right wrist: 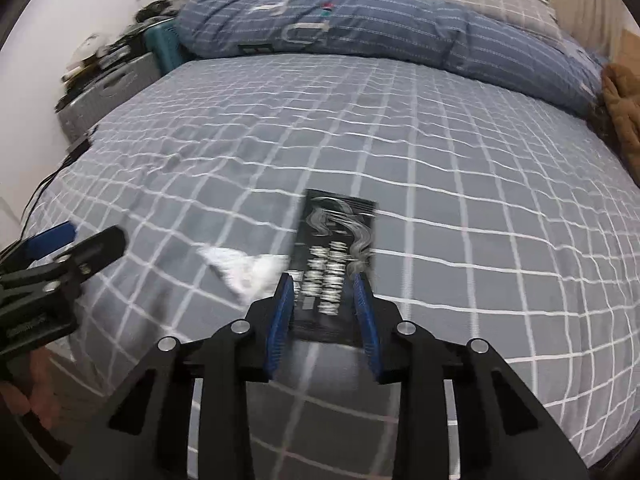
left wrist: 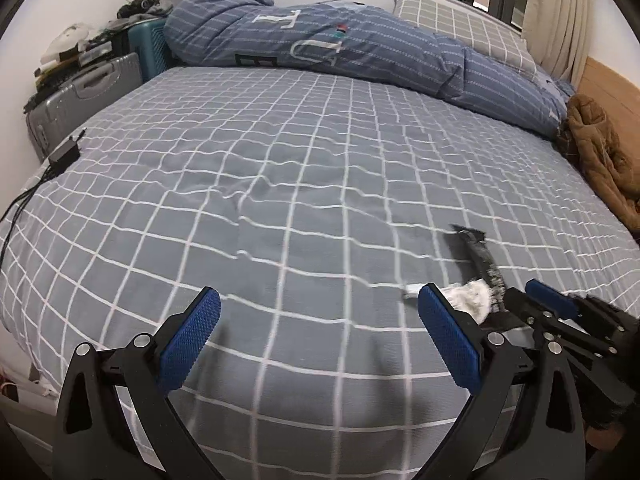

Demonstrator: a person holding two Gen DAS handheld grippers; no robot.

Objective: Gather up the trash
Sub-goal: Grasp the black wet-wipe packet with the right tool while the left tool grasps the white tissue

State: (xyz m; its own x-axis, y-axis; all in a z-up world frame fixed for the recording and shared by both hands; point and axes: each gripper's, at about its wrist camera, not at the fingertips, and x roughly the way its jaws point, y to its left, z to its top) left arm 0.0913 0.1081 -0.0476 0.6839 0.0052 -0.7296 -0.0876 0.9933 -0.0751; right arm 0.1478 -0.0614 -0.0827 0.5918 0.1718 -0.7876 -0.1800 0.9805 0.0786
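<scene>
My right gripper [right wrist: 325,280] is shut on a flat black packet [right wrist: 334,252] with grey and white print, held above the bed. In the left wrist view the packet [left wrist: 478,254] sticks up at the right, edge on, with the right gripper [left wrist: 520,296] behind it. A crumpled white tissue [right wrist: 248,270] lies on the sheet just left of the packet; it also shows in the left wrist view [left wrist: 470,298]. My left gripper [left wrist: 320,300] is open and empty, low over the near part of the bed, left of the tissue. It shows in the right wrist view [right wrist: 76,240] at the far left.
The bed has a grey checked sheet [left wrist: 280,160]. A rolled blue duvet [left wrist: 340,44] lies along the far side. A brown jacket [left wrist: 600,152] sits at the right edge. A black charger with cable [left wrist: 64,156] lies at the left edge. Suitcases [left wrist: 84,92] stand beyond.
</scene>
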